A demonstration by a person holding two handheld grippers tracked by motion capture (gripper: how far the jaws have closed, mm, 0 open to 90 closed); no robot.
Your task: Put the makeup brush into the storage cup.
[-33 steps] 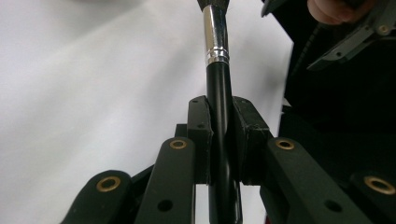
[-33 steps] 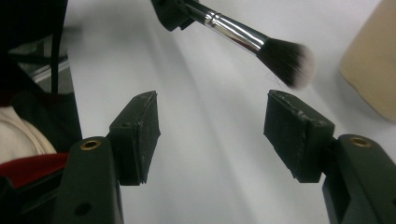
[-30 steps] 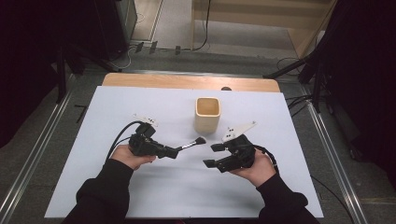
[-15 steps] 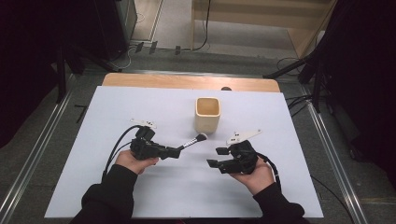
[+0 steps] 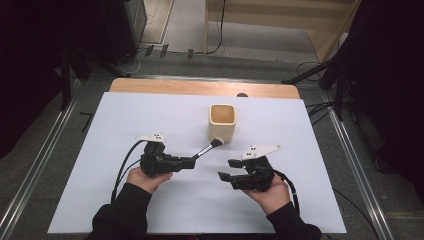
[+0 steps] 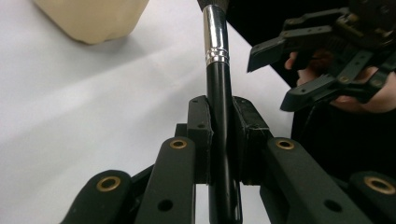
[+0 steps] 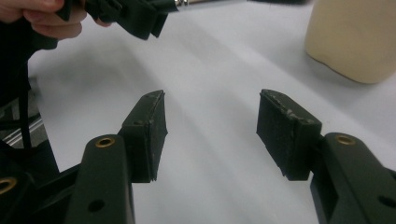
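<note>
My left gripper (image 5: 187, 162) is shut on the black handle of a brush (image 5: 205, 149). The brush points up and right, and its pale head lies at the foot of the beige cup (image 5: 222, 122). In the left gripper view the handle (image 6: 218, 84) runs between the pads of that gripper (image 6: 223, 121), its silver ferrule just beyond them. My right gripper (image 5: 227, 169) hovers to the right of the brush, aimed left. Its jaws have just been closing, and in its own view it (image 7: 210, 123) stands open with bare table between the pads.
A white sheet (image 5: 125, 115) covers the table, with a wooden strip (image 5: 200, 87) along the far edge. The cup (image 7: 355, 37) stands near the middle at the back. Cables trail from both grippers toward the front edge.
The right gripper's jaws stand a little narrower than a second ago. Both hands have kept almost still, and the brush stays in the left gripper.
</note>
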